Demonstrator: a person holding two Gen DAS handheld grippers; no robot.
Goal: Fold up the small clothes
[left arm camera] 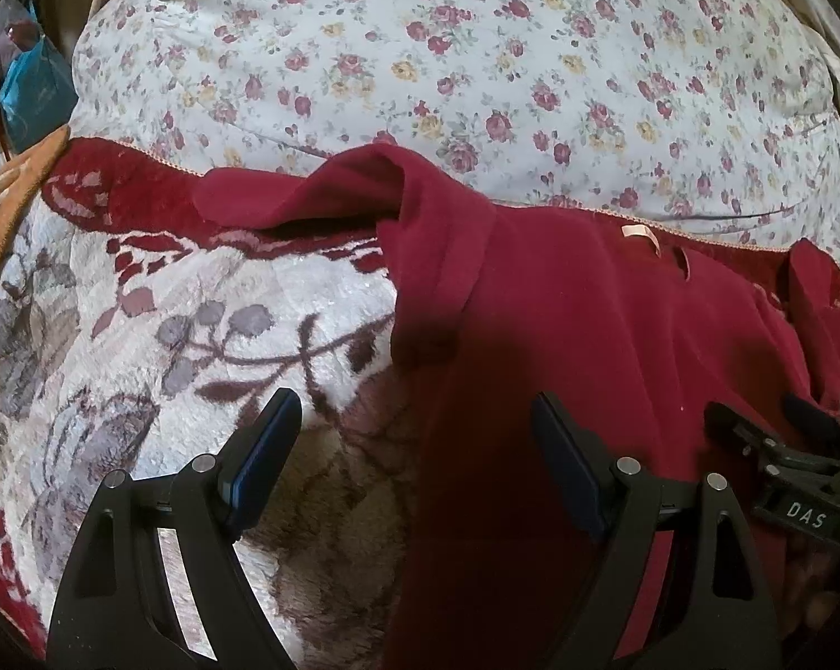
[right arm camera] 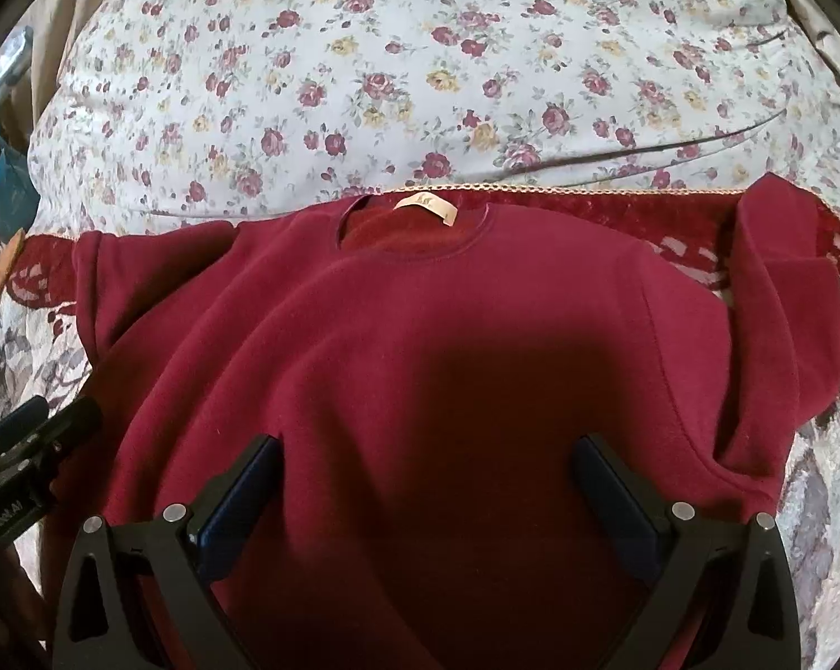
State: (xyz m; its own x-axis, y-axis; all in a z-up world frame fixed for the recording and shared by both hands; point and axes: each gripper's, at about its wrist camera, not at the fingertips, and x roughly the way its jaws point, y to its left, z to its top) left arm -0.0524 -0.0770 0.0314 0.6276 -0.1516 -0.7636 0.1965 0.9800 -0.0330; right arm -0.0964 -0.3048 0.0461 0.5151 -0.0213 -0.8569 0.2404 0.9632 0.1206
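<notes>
A small dark red sweater (right arm camera: 420,335) lies spread face up on a plush patterned blanket (left arm camera: 140,335), its neckline and pale label (right arm camera: 425,206) toward the far side. Its left sleeve (left arm camera: 308,195) stretches out leftward and the right sleeve (right arm camera: 782,307) lies bunched at the right. My right gripper (right arm camera: 425,446) hovers open over the lower middle of the sweater, nothing between its fingers. My left gripper (left arm camera: 414,407) is open over the sweater's left edge, one finger (left arm camera: 269,435) above the blanket and the other above the red cloth. The sweater (left arm camera: 587,363) fills the right of that view.
A large floral pillow (right arm camera: 420,56) lies just beyond the sweater's collar. An orange patterned cloth (left arm camera: 6,212) and a blue bag (left arm camera: 29,95) sit at the far left. The right gripper's body (left arm camera: 799,458) shows at the left wrist view's right edge.
</notes>
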